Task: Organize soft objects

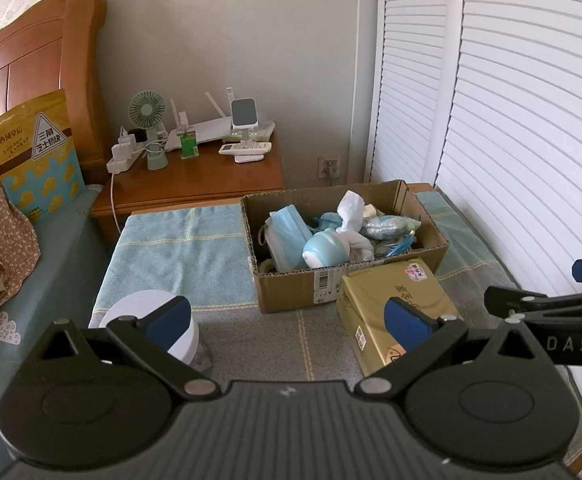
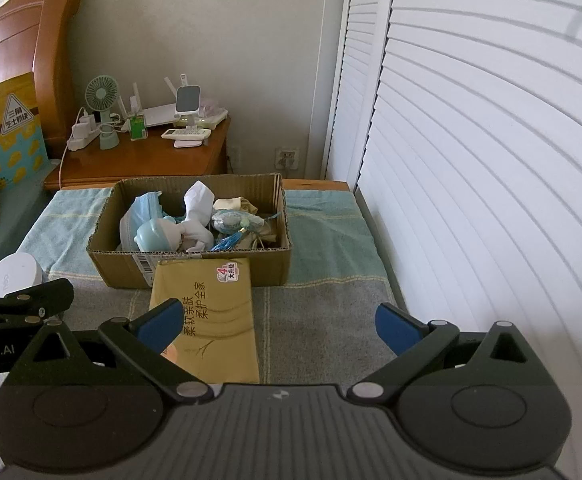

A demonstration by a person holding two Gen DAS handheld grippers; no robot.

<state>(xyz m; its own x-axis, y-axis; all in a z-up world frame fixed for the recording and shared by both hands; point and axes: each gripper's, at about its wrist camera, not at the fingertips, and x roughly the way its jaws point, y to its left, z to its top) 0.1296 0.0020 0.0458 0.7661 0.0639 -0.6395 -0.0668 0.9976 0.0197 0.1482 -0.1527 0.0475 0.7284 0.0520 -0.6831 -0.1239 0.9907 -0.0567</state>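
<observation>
One cardboard box (image 2: 189,258) sits mid-desk on the towel (image 1: 179,252), heaped with soft items: face masks (image 2: 141,212), white cloth (image 2: 199,200), a tasselled pouch (image 2: 237,220), a pale-blue toy (image 2: 153,236). Likely the collecting bin. At its 6 o'clock, touching the box front, lies the yellow tissue pack (image 2: 211,316), probably next. Left tongs (image 1: 287,320) and right tongs (image 2: 279,322) both gape wide, holding nothing. White cylinder (image 1: 151,320) at 8 o'clock.
</observation>
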